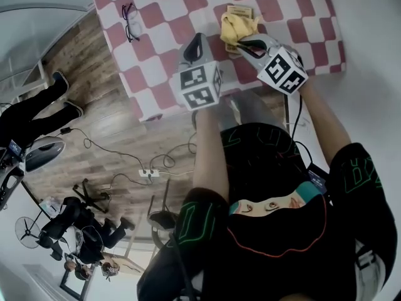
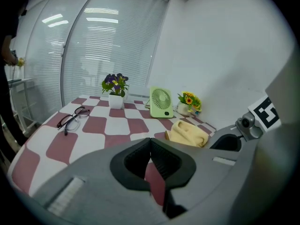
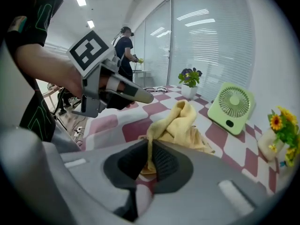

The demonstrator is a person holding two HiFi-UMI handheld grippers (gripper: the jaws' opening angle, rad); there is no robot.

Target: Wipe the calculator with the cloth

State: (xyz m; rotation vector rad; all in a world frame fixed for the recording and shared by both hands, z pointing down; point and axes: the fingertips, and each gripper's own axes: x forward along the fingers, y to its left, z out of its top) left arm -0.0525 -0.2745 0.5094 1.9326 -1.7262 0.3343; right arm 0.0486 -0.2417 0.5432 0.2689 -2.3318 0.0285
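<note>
A yellow cloth [image 1: 237, 27] lies crumpled on the checked table [image 1: 169, 5]; most of a flat tan thing [image 1: 239, 10] beneath it is covered, and I cannot tell whether it is the calculator. My right gripper [image 1: 243, 42] is shut on a corner of the cloth [image 3: 180, 121], which rises in a fold from between the jaws [image 3: 150, 146]. My left gripper [image 1: 198, 38] hovers just left of the cloth, over the table's near edge. Its jaws [image 2: 150, 145] are shut with nothing in them. The cloth [image 2: 187, 133] shows to its right.
Black-framed glasses [image 1: 130, 21] lie at the table's left. At the far side stand a green desk fan [image 2: 161, 102], a pot of purple flowers [image 2: 115, 90] and a small pot of yellow flowers [image 2: 190, 102]. Cables and a power strip [image 1: 149, 173] lie on the wooden floor.
</note>
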